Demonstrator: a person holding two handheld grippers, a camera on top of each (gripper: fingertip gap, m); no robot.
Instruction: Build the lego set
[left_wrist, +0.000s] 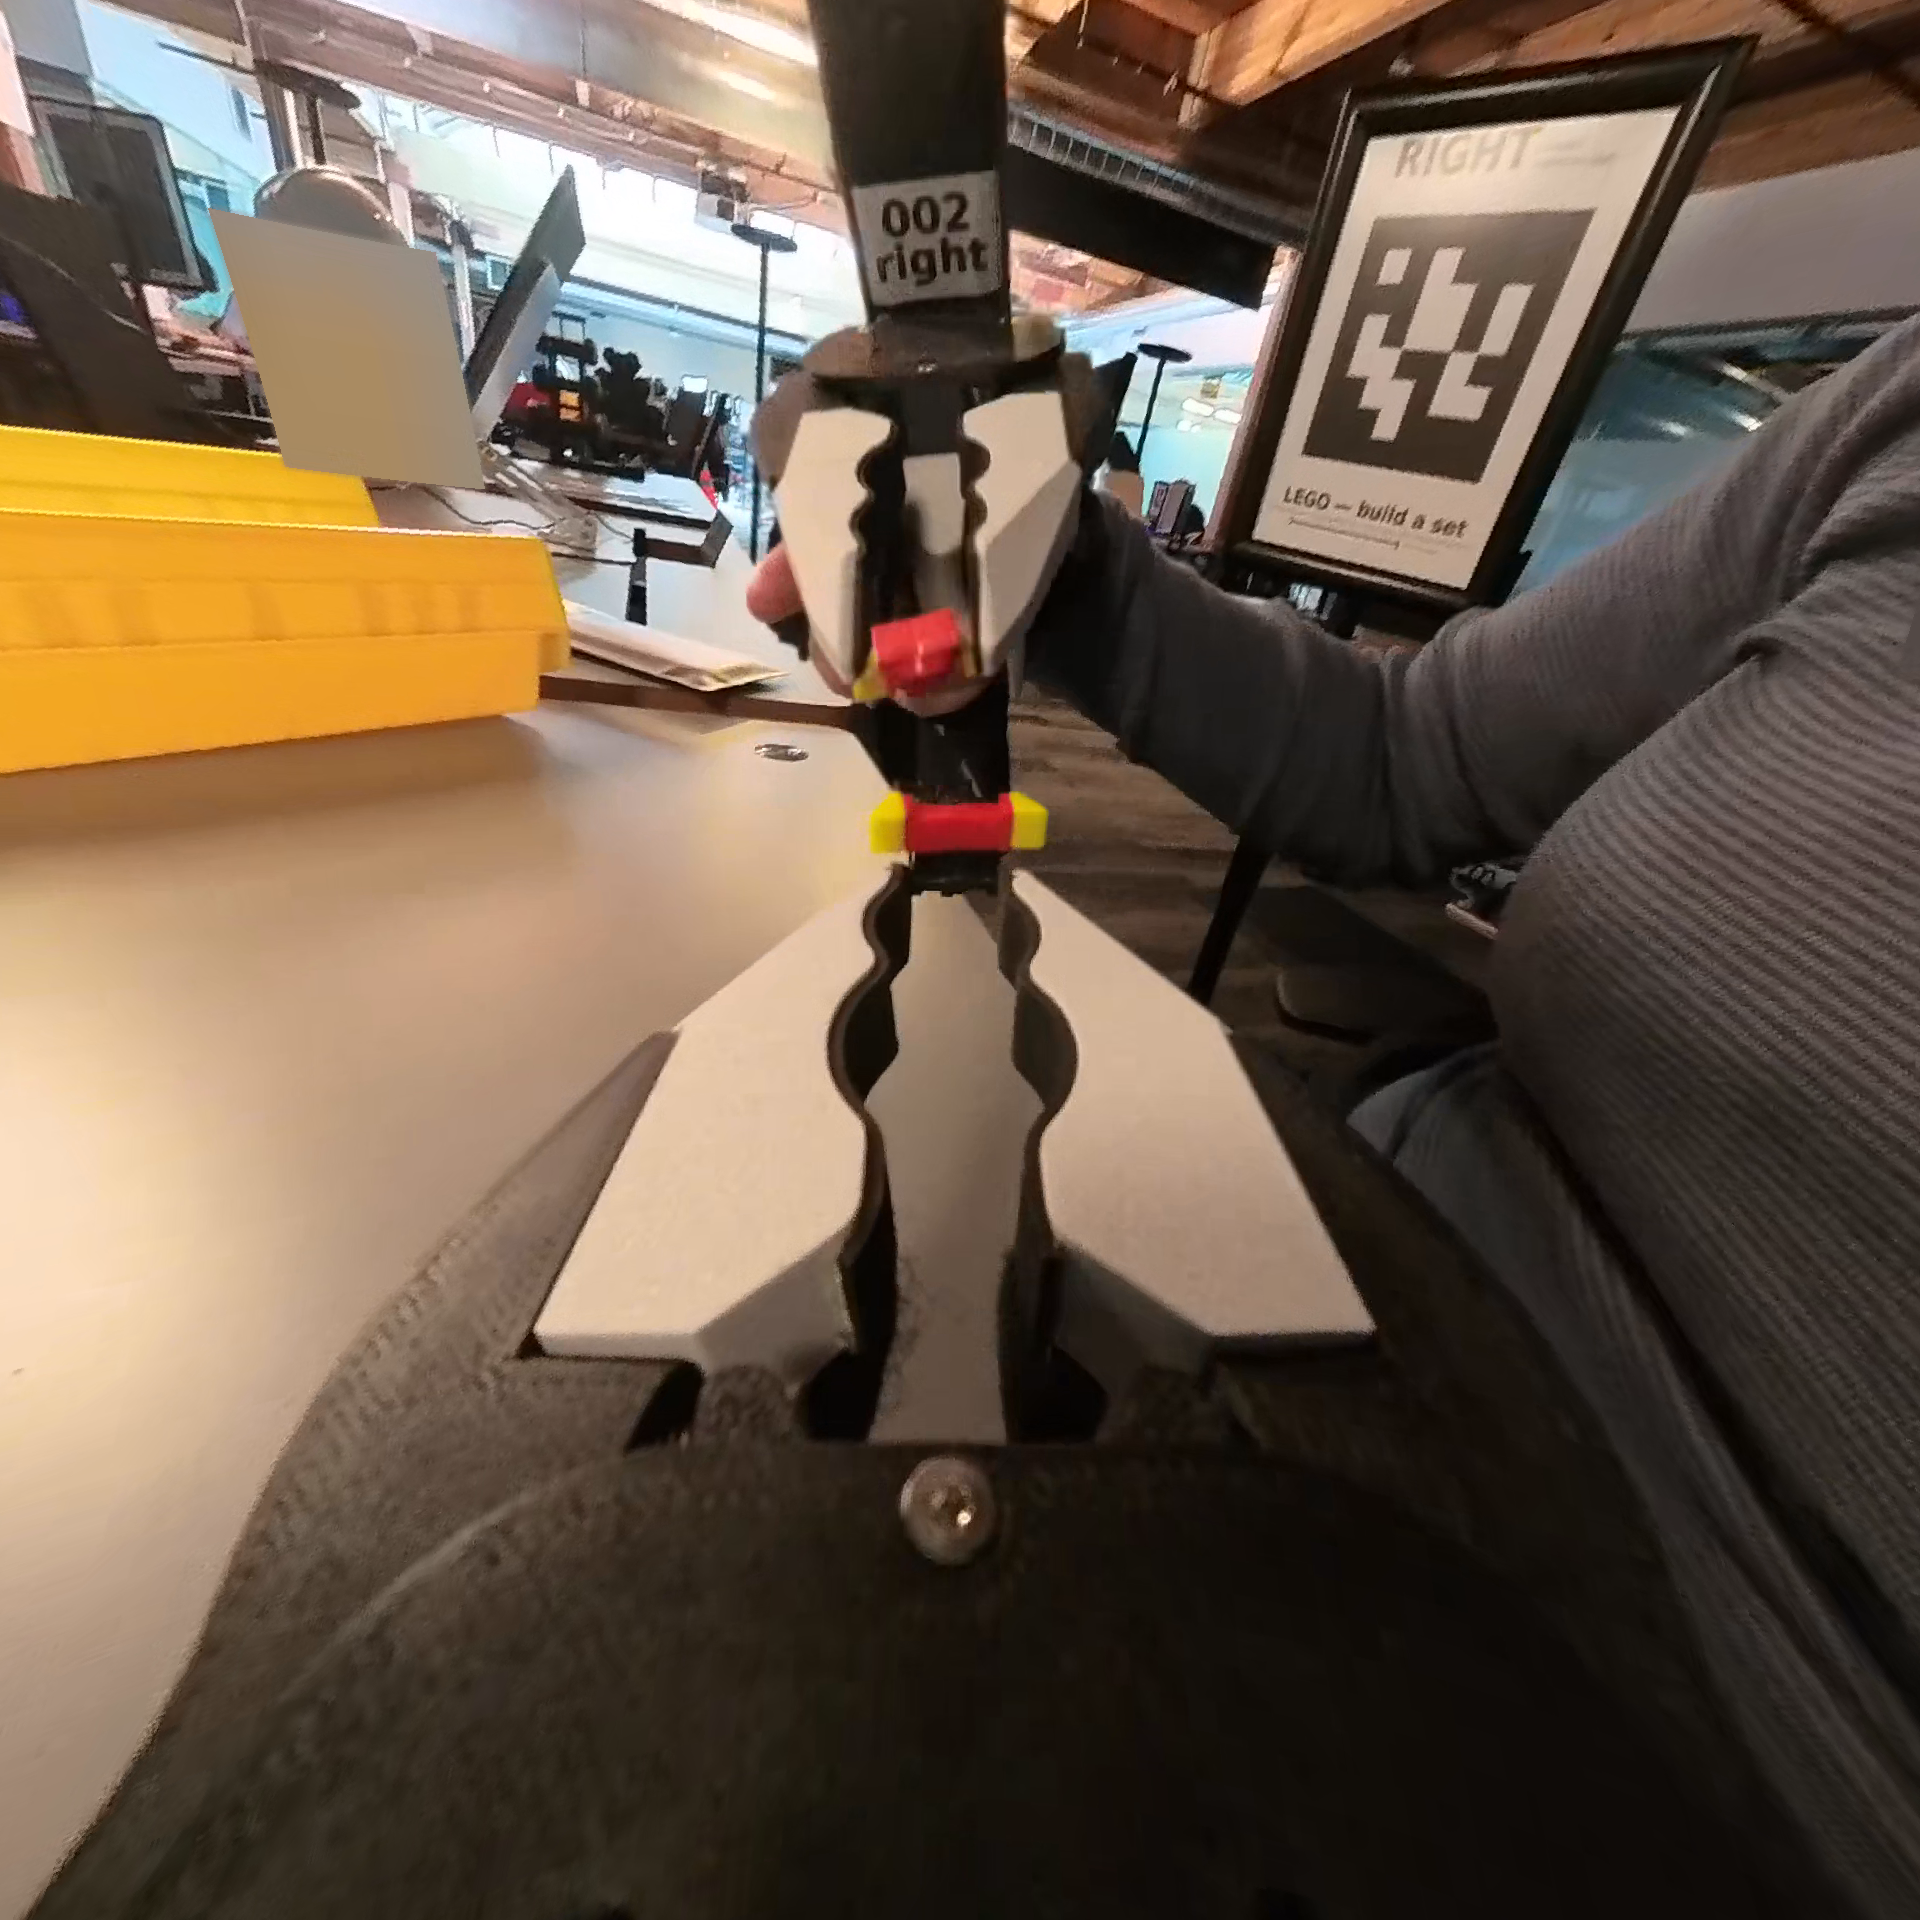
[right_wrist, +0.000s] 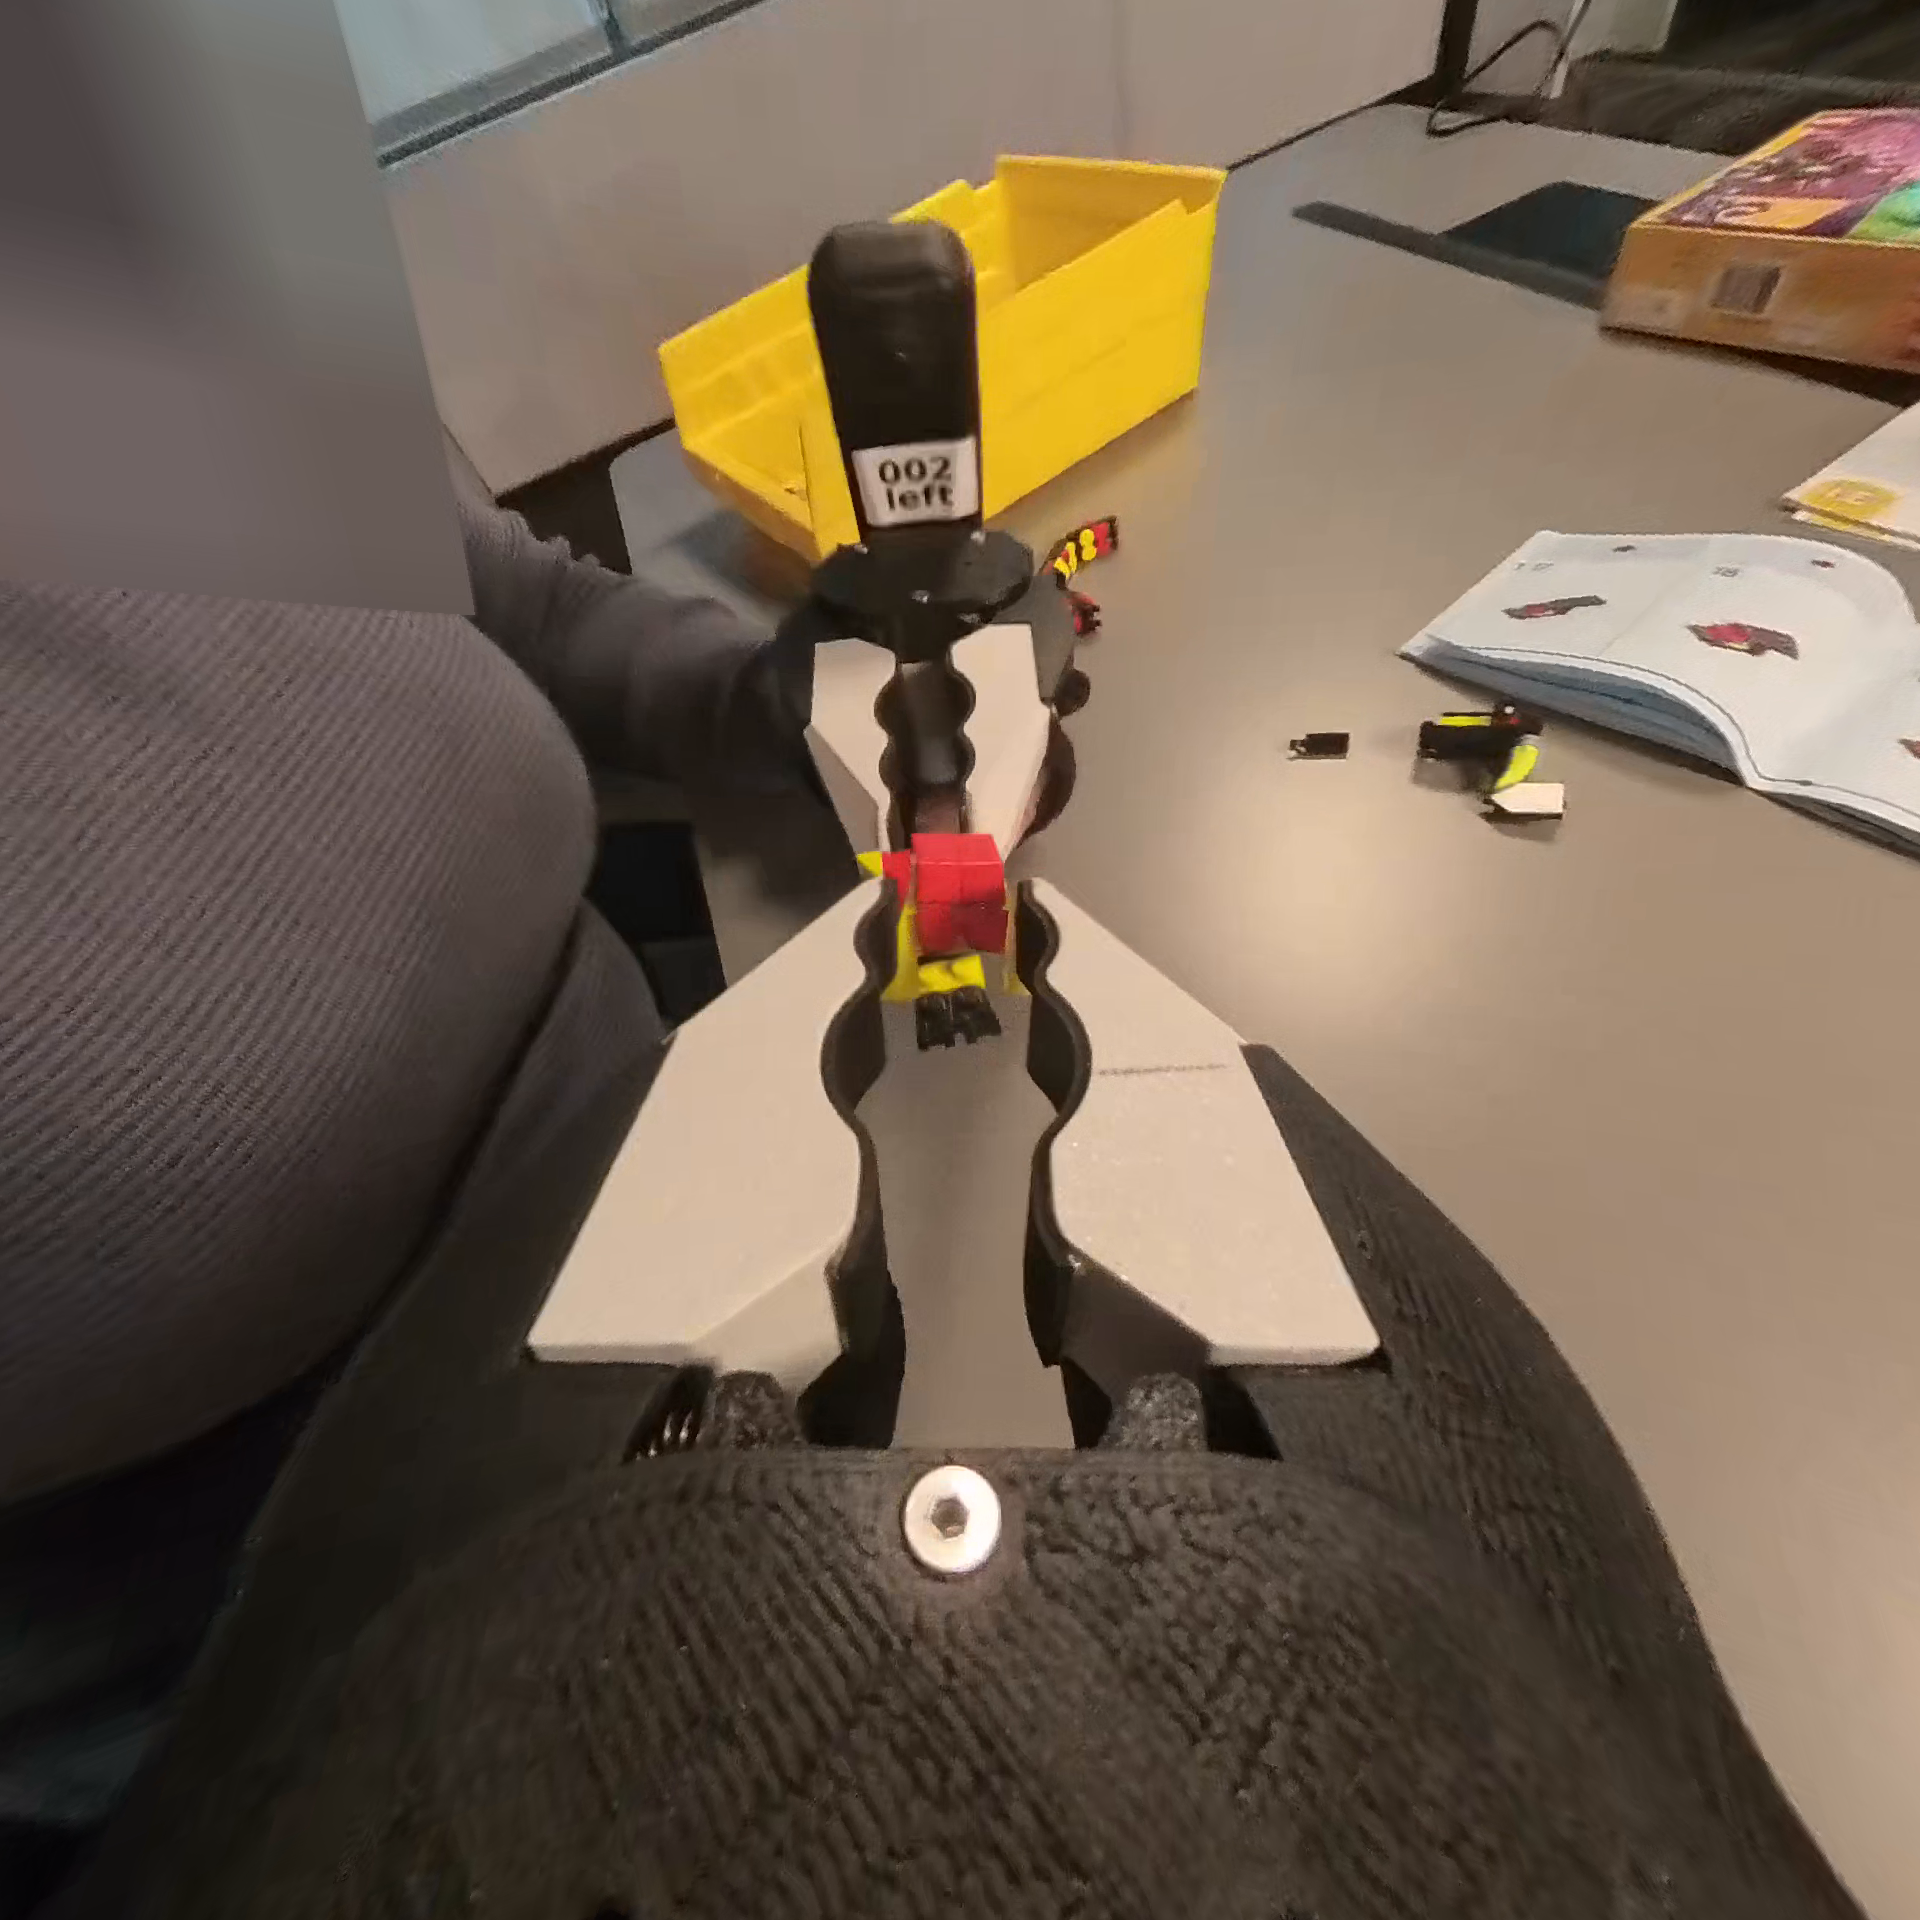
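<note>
My left gripper is shut on a small black lego sub-assembly topped by a red and yellow bar. My right gripper faces it from above and is shut on a red lego piece with a bit of yellow. In the right wrist view my right gripper holds the red piece, with yellow and black parts hanging under it. The left gripper meets it tip to tip. Whether the two lego parts touch I cannot tell. Both are held above the table's near edge.
A yellow bin stands on the grey table behind the grippers. An open instruction booklet, loose black and yellow lego pieces and the set's box lie to the right. A framed sign stands nearby. The person's torso is close. About 4 centimeters separates my left fingertips from my right.
</note>
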